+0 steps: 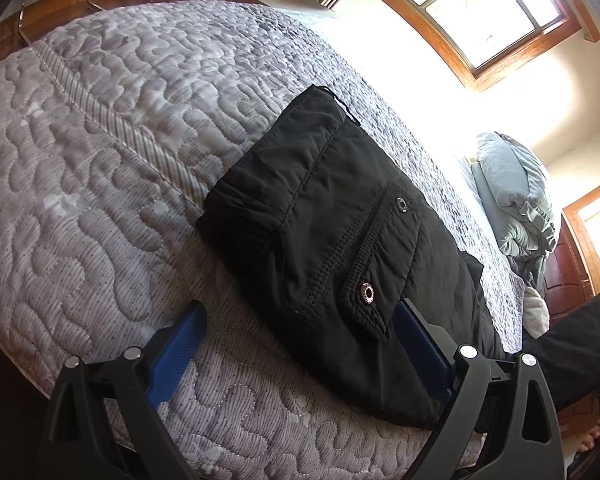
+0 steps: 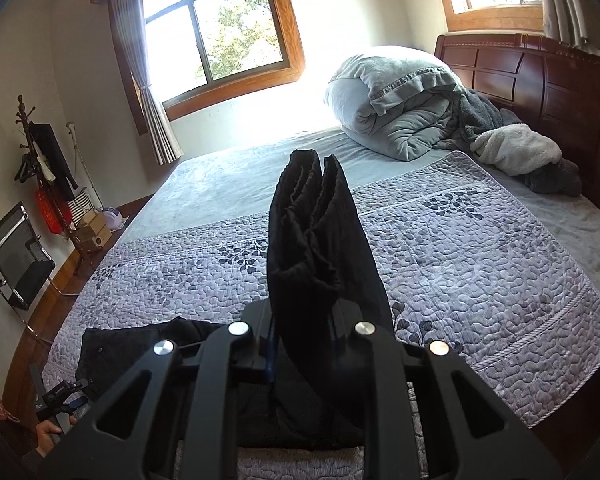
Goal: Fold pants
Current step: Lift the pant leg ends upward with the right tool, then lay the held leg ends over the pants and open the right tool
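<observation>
Holding item one, the black pants (image 1: 332, 232): waist portion with its snap-flap pocket lies flat on the quilted bedspread (image 1: 100, 168), near the bed's close edge; the leg ends (image 2: 320, 240) stand bunched and lifted in my right gripper (image 2: 302, 320).

Right gripper: jaws nearly pressed together, pinching several gathered layers of the leg fabric, which rises past the fingers and fans apart at the top. Grip looks secure but thick, by my reading.

Left gripper (image 1: 296, 344): blue fingers (image 1: 176, 344) spread wide, straddling the near corner of the pants, one finger on bare quilt, the other at the pocket flap. It grips nothing.

Step in hand, as I judge it: carrying the leg ends over to lay them on the waist portion.

Method notes:
- I would keep the pinch firm until the hems are over the waistband, since the layers are already splaying.
- I would lower the bunch so its edges meet the flat part's edges, then release.
- Left gripper could press the near corner down as an anchor, so the flat part does not drag.

Surroundings: rolled grey duvet (image 2: 396, 104) and fleece throw (image 2: 516, 148) at the dark wooden headboard (image 2: 540, 72), well apart from the work; windows beyond; coat stand and chair off the bed's far side.
</observation>
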### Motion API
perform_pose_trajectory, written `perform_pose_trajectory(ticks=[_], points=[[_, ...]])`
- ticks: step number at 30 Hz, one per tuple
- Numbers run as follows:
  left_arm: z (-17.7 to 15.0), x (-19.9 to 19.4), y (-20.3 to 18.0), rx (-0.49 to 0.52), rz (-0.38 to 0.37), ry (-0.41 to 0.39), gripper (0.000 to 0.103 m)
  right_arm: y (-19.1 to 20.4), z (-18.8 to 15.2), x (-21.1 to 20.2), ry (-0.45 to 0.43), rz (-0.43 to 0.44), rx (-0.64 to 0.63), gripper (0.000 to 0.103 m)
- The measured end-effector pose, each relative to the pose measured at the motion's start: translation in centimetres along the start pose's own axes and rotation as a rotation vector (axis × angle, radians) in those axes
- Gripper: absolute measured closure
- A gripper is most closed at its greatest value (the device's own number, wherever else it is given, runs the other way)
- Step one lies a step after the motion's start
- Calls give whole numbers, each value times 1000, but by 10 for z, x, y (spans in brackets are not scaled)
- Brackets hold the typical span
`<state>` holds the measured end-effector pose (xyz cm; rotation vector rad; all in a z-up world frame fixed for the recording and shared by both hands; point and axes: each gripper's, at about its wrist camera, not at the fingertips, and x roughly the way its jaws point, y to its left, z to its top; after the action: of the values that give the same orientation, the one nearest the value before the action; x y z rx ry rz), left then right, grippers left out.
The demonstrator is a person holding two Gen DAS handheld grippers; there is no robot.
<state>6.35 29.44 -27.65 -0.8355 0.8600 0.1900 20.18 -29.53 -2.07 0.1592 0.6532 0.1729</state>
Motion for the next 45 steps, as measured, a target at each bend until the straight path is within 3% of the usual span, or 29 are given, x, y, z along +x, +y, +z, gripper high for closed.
perform_pose_trajectory(ticks=[17,27,40,45], points=[[-1,7,-8,15,21,2,7,22,-7,12,8,14,-83,86],[0,2,0,-1,-9,-2,7,50,-17,26,42,-5,-167,86],[1,-10,17,-26,-56,-3,7,89,-47,57,120,-54,-315,86],[2,-13,22,-35,-68,-5,7,115,-77,81,170,-104,-448,86]])
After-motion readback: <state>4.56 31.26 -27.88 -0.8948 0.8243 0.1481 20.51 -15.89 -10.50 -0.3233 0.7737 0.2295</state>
